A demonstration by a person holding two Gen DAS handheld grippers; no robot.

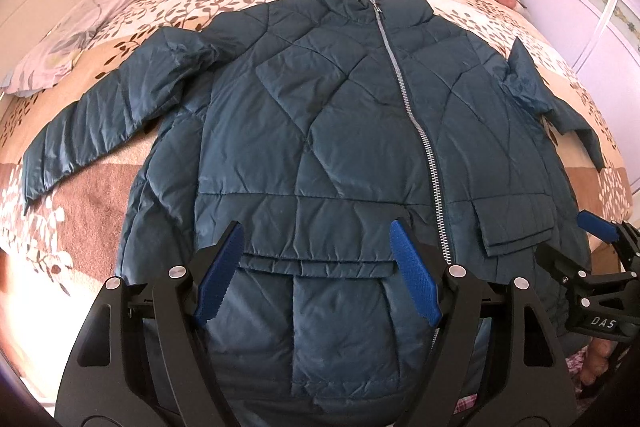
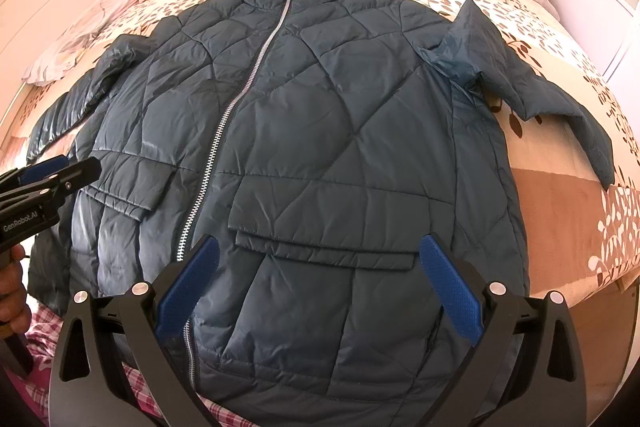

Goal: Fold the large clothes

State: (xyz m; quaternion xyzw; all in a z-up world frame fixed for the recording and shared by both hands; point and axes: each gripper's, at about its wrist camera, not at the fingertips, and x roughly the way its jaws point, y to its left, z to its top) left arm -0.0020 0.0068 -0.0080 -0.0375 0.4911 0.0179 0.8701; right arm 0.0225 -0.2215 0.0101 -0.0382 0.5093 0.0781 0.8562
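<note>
Bright, warm daylight throughout; soft sheen on quilted jacket panels, strongest left of the zipper in right wrist view. Shadows faint. Heavy fisheye bowing of bed edges; dark vignette in corners. Left margin of left wrist view blurred, washed out.

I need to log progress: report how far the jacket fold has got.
Done: the jacket lies spread flat on the bed, zipped, front up. In hand: nothing; left gripper and right gripper hover open over the hem. Left: both sleeves remain spread out; no fold made.
</note>
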